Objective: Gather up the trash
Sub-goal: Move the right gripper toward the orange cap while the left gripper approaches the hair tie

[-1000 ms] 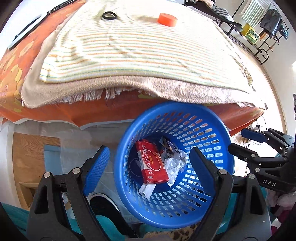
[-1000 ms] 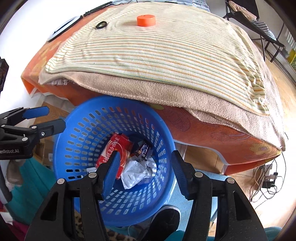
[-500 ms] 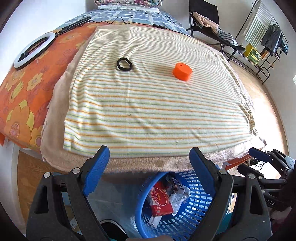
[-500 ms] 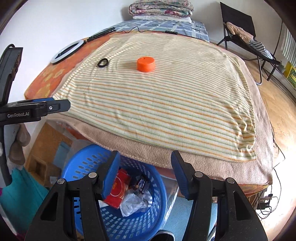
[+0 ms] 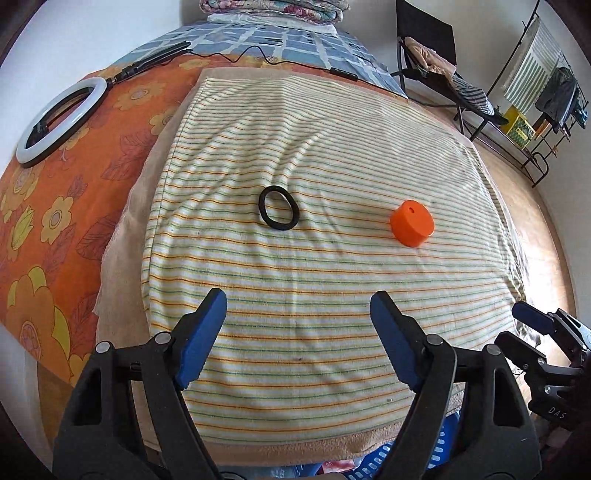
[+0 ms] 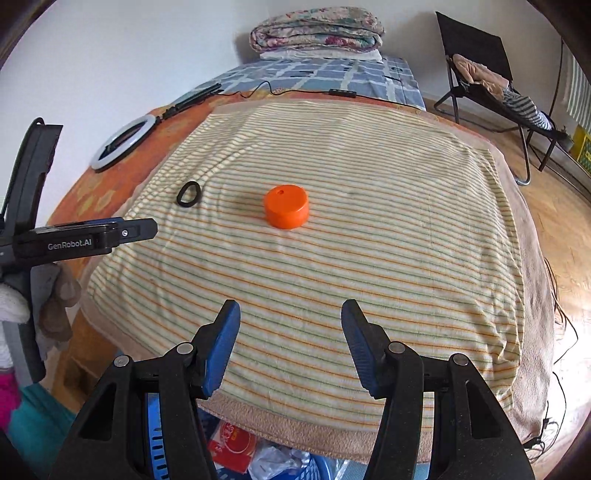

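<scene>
An orange round cap (image 5: 412,223) (image 6: 286,211) lies on the striped towel (image 5: 314,266) (image 6: 332,240) covering the bed. A black hair band (image 5: 277,213) (image 6: 189,194) lies to its left. My left gripper (image 5: 298,314) is open over the towel's near part, empty, short of both items. Open and empty too, my right gripper (image 6: 290,325) hangs over the near edge with the cap straight ahead. The blue basket (image 6: 157,446) (image 5: 384,458) peeks out below the bed edge, holding a red packet (image 6: 231,445) and crumpled wrappers (image 6: 273,461).
A ring light (image 5: 55,123) (image 6: 123,142) and its cable lie on the orange flowered sheet (image 5: 55,206) at left. Folded blankets (image 6: 317,31) sit at the bed's far end. A black folding chair (image 6: 480,74) with clothes and a rack (image 5: 543,99) stand on the wooden floor at right.
Both grippers rose from above the basket to above the bed. The basket dropped to the bottom edge of both views; the cap and band now lie ahead. Both stayed open.
</scene>
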`<state>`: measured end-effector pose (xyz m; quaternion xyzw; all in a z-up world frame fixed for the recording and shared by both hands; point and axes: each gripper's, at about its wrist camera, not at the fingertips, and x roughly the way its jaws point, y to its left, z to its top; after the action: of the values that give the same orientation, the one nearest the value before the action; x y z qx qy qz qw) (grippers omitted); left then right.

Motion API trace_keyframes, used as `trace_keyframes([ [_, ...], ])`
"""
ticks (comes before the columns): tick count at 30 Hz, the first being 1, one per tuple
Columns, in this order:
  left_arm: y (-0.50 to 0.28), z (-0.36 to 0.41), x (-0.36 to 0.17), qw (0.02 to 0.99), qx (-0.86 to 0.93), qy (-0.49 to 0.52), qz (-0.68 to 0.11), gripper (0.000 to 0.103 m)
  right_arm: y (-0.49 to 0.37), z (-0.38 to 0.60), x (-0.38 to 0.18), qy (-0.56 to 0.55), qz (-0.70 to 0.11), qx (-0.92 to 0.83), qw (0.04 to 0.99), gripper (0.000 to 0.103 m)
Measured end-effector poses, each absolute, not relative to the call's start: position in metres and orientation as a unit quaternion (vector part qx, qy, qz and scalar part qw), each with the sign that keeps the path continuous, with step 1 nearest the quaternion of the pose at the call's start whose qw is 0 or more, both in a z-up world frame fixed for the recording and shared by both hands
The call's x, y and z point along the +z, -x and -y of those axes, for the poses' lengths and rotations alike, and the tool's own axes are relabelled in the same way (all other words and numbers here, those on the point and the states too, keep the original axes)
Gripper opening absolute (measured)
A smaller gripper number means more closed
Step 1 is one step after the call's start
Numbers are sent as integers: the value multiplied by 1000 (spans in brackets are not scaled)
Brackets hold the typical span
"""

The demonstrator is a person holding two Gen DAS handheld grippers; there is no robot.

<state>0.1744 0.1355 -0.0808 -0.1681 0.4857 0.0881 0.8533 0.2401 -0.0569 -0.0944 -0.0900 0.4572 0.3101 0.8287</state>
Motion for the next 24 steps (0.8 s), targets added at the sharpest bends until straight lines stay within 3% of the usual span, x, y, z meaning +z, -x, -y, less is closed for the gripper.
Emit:
trace_keyframes([
  [9, -217, -160, -98, 848, 92, 167, -495, 64, -278, 26, -99, 96, -450, 306, 833, 56],
  [18, -243, -166, -108, 849, 89, 155, -498, 63, -300, -4, -116, 118, -456, 300, 830, 56],
  [21, -251, -167, -114, 845, 86, 152, -506, 53, -307, -8, -123, 118, -462, 296, 827, 56],
  [24, -254, -167, -119, 844, 89, 149, -507, 53, -313, -12, -128, 114, -469, 295, 825, 56],
])
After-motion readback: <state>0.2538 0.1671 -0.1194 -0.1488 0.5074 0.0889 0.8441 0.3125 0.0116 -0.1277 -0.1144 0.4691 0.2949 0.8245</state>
